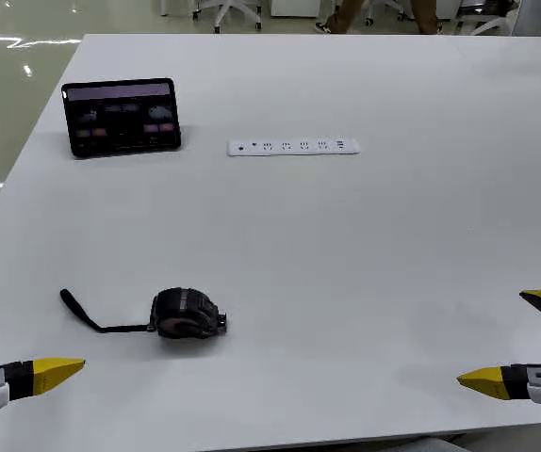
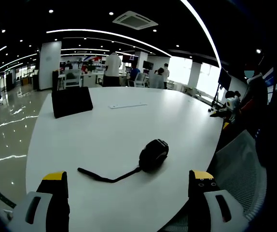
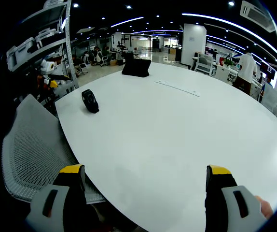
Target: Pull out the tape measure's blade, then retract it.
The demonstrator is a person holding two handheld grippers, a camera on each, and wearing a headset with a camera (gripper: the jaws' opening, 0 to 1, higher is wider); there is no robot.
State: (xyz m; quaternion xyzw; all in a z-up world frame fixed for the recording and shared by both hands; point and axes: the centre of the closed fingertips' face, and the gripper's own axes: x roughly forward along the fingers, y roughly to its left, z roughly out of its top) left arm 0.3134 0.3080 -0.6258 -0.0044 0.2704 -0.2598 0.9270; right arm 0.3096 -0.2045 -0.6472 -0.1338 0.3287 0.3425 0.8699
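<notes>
Tape measure [image 1: 186,314]: black, rounded case, scuffed grey on its face, lying on its side on the white desk [image 1: 346,245]. Blade wound in. Sits close to the desk's near edge, toward the near-left corner. Black wrist strap [image 1: 91,317] trails flat from the case toward the left edge, slightly curved, with a thicker end.

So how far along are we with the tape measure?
Nothing looks done: the tape measure lies on the table, no blade drawn out. Nothing in hand: the left gripper and right gripper are open, apart from it. Left to do: grip the case, pull the blade out, retract it.
</notes>
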